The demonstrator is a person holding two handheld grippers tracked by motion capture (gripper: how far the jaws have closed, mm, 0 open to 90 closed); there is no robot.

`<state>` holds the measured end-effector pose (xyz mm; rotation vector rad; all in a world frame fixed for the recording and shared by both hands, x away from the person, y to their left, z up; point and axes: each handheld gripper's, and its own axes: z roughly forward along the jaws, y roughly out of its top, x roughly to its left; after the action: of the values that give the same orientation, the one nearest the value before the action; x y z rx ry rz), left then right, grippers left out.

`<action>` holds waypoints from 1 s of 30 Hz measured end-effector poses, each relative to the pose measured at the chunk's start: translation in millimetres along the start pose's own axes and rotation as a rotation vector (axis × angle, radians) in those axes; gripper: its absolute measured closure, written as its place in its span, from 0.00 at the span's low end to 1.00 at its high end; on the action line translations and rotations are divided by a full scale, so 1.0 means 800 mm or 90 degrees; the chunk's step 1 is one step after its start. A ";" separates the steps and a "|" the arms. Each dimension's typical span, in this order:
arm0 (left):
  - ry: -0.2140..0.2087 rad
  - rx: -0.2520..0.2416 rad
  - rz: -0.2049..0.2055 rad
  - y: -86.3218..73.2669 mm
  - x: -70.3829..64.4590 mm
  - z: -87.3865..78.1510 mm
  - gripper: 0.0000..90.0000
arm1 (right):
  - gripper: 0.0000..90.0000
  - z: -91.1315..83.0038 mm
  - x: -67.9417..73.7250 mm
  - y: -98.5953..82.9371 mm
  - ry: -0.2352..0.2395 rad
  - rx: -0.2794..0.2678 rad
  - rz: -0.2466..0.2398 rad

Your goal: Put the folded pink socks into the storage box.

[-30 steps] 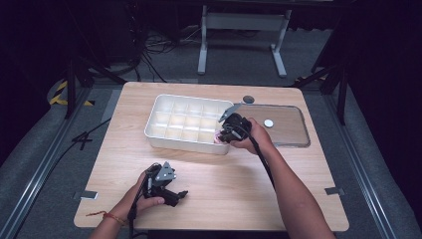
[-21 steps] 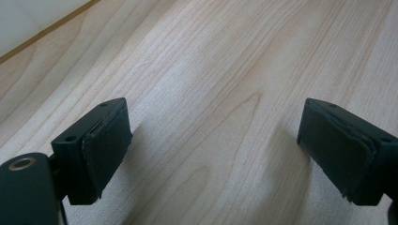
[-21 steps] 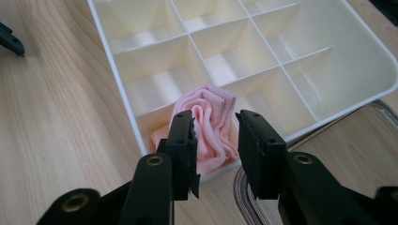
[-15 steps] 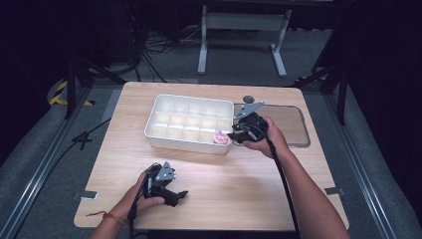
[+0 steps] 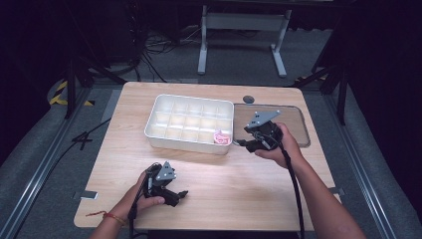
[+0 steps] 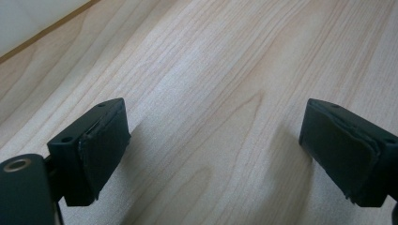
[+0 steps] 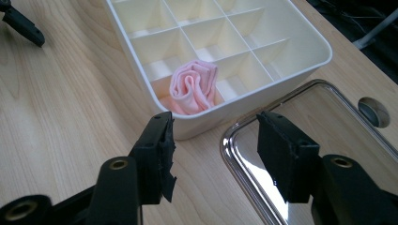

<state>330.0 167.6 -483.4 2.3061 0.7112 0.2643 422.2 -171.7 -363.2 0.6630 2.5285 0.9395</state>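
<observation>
A white compartment tray (image 5: pixel 161 141) (image 7: pixel 314 63) stands in the middle of the wooden table. A rolled pink cloth (image 5: pixel 221 137) (image 7: pixel 193 87) sits in its near right corner cell. My right gripper (image 5: pixel 241 143) (image 7: pixel 213 150) is open just right of that corner, with nothing between its jaws. Beside it lies a clear lid (image 5: pixel 294 124) (image 7: pixel 328 117) flat on the table. My left gripper (image 5: pixel 180 195) (image 6: pixel 213 154) rests open low over bare wood near the table's front edge, held by a hand.
A round cable hole (image 5: pixel 248 99) (image 7: pixel 373 112) sits in the tabletop behind the lid. The table (image 5: pixel 239 184) has bare wood in front of the tray. Metal stand legs and cables lie on the floor beyond the far edge.
My right gripper has let go of the pink cloth in the tray's corner cell and drawn back to the right, its jaws now open. The left gripper has stayed put.
</observation>
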 end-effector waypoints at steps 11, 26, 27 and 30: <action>0.001 0.000 0.000 0.000 0.000 0.000 0.10 | 0.38 -0.020 0.018 -0.023 -0.026 -0.001 -0.024; 0.003 0.000 -0.004 0.000 0.000 0.001 0.08 | 0.34 -0.032 0.029 -0.071 -0.031 0.005 -0.024; 0.004 0.001 -0.004 0.000 0.000 0.001 0.08 | 0.34 -0.031 0.029 -0.075 -0.030 0.007 -0.022; 0.002 -0.001 -0.004 0.000 0.000 0.001 0.08 | 0.34 -0.031 0.027 -0.090 -0.034 0.013 -0.016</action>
<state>330.4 166.9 -483.8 2.3022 0.7203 0.2653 370.6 -220.7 -397.8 0.6525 2.4975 0.8765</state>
